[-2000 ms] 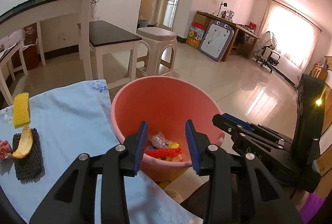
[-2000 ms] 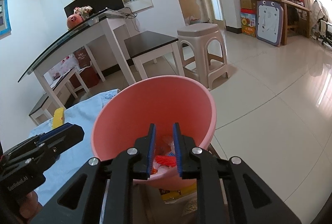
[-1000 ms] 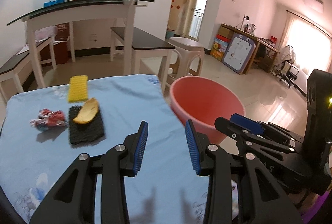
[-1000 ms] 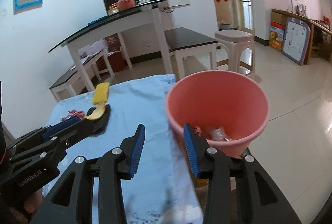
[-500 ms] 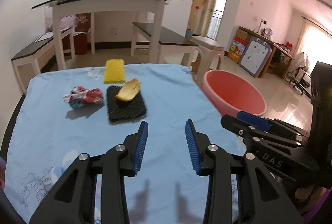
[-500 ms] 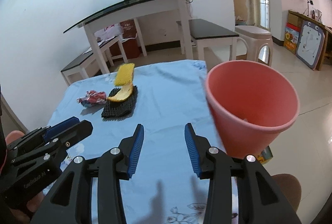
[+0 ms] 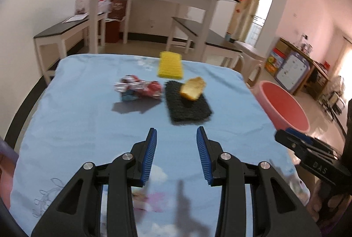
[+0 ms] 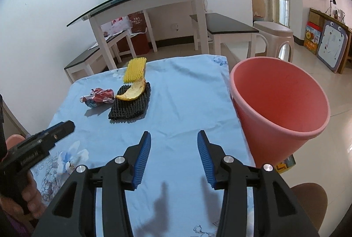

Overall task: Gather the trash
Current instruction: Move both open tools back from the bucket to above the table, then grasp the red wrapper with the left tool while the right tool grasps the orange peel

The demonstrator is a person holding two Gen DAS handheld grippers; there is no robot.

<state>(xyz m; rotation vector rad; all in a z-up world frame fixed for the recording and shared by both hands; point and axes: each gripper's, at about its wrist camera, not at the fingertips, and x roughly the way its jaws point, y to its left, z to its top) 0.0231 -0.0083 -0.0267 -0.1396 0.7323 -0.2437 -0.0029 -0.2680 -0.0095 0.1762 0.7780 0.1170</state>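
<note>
**Four scraps on the tabletop, one bucket at its edge**

Landmark: the black mesh pad (image 8: 130, 105), lying flat near the middle of the tabletop (image 8: 176, 100), which is covered with a light blue floral cloth.

Counted, the trash comes to four pieces:
- one black mesh pad, the landmark itself;
- one piece of yellow fruit peel (image 8: 133, 92), resting on the pad's far end, curved side up;
- one yellow foam net sleeve (image 8: 134, 70), just beyond the pad, its near end touching or almost touching the peel;
- one crumpled red, white and blue wrapper (image 8: 99, 97), just beside the pad on its left, casting a shadow on the cloth.

One pink bucket (image 8: 279, 109) stands off the tabletop's right edge, well to the right of the pad, its mouth tilted toward the right wrist camera. Its inside is not visible down to the bottom.

Two claws, both empty. The left claw (image 7: 176, 144) hovers over bare cloth on the near side of the pad, blue pads spread wide. The right claw (image 8: 173, 144) hovers likewise on the near side of the pad, between pad and bucket, jaws wide apart. Each claw appears at the edge of the other's view.
</note>
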